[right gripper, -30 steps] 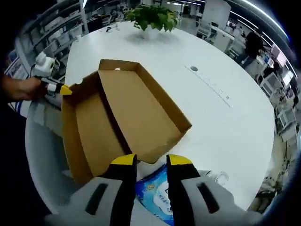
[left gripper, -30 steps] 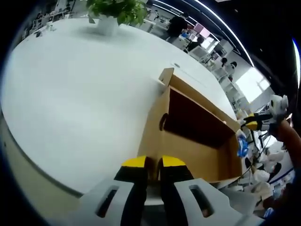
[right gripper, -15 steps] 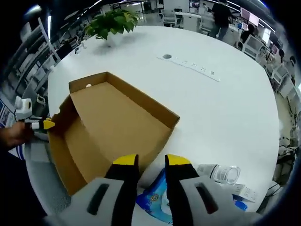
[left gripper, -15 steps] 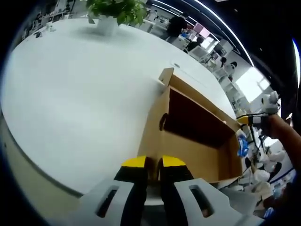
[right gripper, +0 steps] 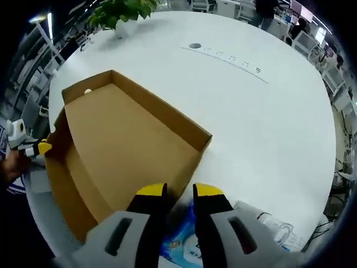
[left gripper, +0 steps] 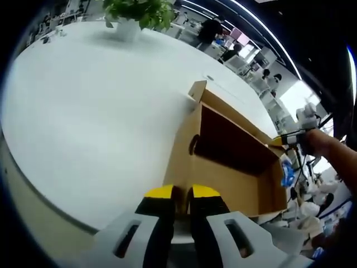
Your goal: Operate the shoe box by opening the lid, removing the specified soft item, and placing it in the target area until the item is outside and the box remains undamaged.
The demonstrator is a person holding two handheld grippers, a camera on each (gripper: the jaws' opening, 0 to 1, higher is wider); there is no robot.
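An open brown cardboard shoe box (left gripper: pixel 223 167) lies on the white table (left gripper: pixel 83 111), and its inside looks bare (right gripper: pixel 122 145). My left gripper (left gripper: pixel 182 194) is shut on the box's near wall, and its yellow tip shows at the box's left corner (right gripper: pixel 40 148). A blue soft pack (right gripper: pixel 181 243) lies on the table just outside the box's near corner, seen between the arms of my right gripper (right gripper: pixel 179 191). That gripper hovers above the pack, open and holding nothing. It also shows beyond the box's far end (left gripper: pixel 280 140), above the blue pack (left gripper: pixel 286 170).
A potted plant (right gripper: pixel 120 11) stands at the far side of the table, and a power strip (right gripper: pixel 228 56) is set into the tabletop. A clear plastic bottle (right gripper: pixel 273 229) lies right of the blue pack. The table's edge is close to my left gripper. People and desks fill the background.
The right gripper has moved up and tilted, so it now looks down on the box from higher, and its jaws have narrowed slightly. The left gripper has held still on the box wall.
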